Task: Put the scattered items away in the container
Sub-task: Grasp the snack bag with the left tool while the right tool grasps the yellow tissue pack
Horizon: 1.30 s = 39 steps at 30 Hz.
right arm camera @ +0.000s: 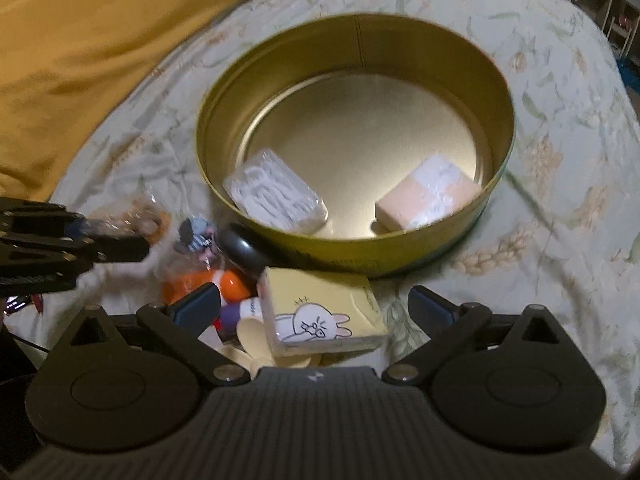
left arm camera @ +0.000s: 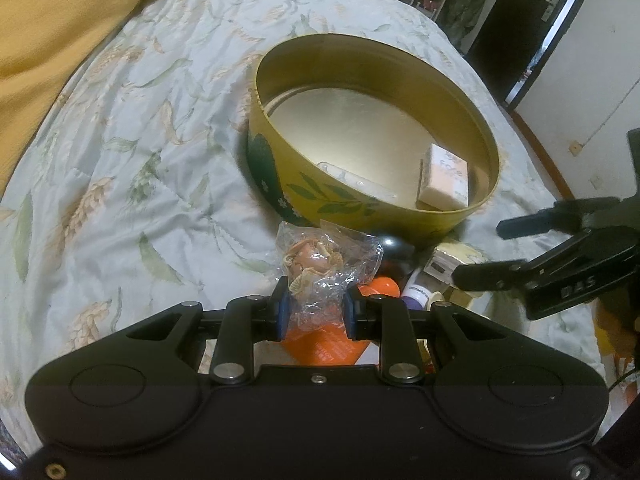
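A round yellow tin (left arm camera: 280,196) (right arm camera: 500,92) stands on the bed. Inside it lie a pink-and-white packet (left arm camera: 444,178) (right arm camera: 430,190) and a clear pack of white picks (right arm camera: 276,194) (left arm camera: 356,182). My left gripper (left arm camera: 315,312) (right arm camera: 120,240) is shut on a crinkled clear bag of small brownish bits (left arm camera: 320,268), just in front of the tin. My right gripper (right arm camera: 316,308) (left arm camera: 480,248) is open wide, its fingers either side of a yellow notepad with a rabbit drawing (right arm camera: 324,308); the pads do not press on it.
A pile sits beside the tin's near wall: an orange object (left arm camera: 320,344) (right arm camera: 200,284), a black round thing (left arm camera: 394,246) (right arm camera: 240,250), a purple-capped tube (left arm camera: 416,294) (right arm camera: 240,310). A mustard blanket (left arm camera: 52,28) (right arm camera: 100,28) covers the bed's far left. A doorway and shelves lie beyond.
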Available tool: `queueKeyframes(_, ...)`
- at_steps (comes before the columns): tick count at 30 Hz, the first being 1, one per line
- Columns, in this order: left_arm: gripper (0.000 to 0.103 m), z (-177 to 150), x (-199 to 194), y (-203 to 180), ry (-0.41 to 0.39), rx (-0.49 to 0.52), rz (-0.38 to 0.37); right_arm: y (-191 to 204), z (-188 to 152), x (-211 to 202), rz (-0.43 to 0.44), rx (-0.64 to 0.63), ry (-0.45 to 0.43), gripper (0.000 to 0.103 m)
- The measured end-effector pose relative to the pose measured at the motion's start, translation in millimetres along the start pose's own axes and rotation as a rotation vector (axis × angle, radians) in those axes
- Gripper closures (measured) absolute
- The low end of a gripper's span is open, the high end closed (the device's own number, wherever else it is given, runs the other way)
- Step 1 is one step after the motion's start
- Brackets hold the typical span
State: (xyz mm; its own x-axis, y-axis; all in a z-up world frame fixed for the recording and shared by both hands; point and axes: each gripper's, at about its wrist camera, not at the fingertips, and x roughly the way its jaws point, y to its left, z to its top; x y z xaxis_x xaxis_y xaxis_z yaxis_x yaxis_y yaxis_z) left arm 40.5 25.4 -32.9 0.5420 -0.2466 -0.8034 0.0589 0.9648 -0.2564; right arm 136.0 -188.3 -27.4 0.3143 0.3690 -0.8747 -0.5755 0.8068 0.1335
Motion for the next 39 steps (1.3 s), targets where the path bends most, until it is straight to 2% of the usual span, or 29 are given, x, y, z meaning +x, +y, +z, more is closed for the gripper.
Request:
queueKeyframes(10, 0.079, 0.8, 2.8, -0.2, 0.005, 0.003, 0.009, -14.1, -6.1, 32.3, 0.014, 0.045, 0.067, 0.0)
queueKeyframes(14, 0.079, 0.7, 3.7, -0.8, 0.005, 0.005, 0.008, -26.3, -8.6, 35.9, 0.056, 0.119, 0.063, 0.001)
queueKeyframes(16, 0.079, 0.0, 4.5, -1.4, 0.005, 0.009, 0.008, -31.4, -11.3, 38.3, 0.1, 0.154, 0.078, 0.004)
queueKeyframes(17, 0.079, -0.3, 5.0, -1.6, 0.006, 0.01, 0.008, -32.7, -12.6, 38.2, 0.114, 0.168, 0.076, 0.008)
queueKeyframes(18, 0.079, -0.5, 5.8, -1.7, 0.008, 0.012, 0.009, -32.8, -13.1, 36.6, 0.12, 0.172, 0.066, 0.021)
queueKeyframes(21, 0.079, -1.1, 7.4, -1.4, 0.011, 0.014, 0.011, -25.8, -10.0, 32.7, 0.093, 0.17, 0.048, 0.029)
queueKeyframes(35, 0.079, -4.6, 10.2, -1.1, 0.017, 0.015, 0.022, 7.8, -20.6, -23.3, -0.026, 0.206, 0.013, 0.03)
queueKeyframes(39, 0.079, -5.0, 9.1, -1.7, 0.015, 0.014, 0.023, 10.4, -28.6, -44.7, -0.018, 0.246, -0.02, 0.03)
